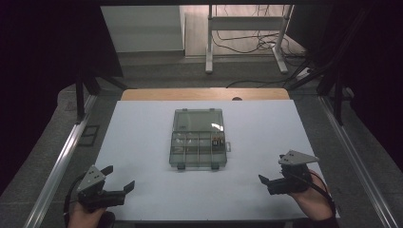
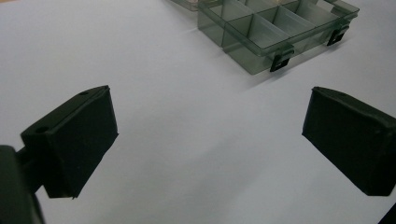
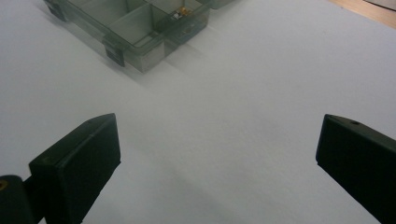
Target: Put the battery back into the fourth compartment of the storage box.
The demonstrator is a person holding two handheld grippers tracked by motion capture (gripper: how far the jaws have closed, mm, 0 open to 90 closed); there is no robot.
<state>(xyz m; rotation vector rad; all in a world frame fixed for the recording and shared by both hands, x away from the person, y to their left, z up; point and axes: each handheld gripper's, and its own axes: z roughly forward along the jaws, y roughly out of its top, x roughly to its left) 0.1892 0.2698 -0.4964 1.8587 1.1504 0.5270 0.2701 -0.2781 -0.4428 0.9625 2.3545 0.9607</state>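
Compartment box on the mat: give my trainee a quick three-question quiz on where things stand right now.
1. True or false: the left tool grips the compartment box.
2. The box's lid is: A) open, lying flat behind the tray; B) shut and latched; C) off the white mat.
3. What state are the jaws of the right tool in?

Key: 1. False, it sits apart from the box, jaws open. 2. A. 3. Open, holding nothing.

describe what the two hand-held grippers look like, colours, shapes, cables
Both are black, with two blocky, wedge-tipped jaws. The left hand-held gripper and right hand-held gripper each carry a grey three-cornered plate on top. A black cable trails from the right one.
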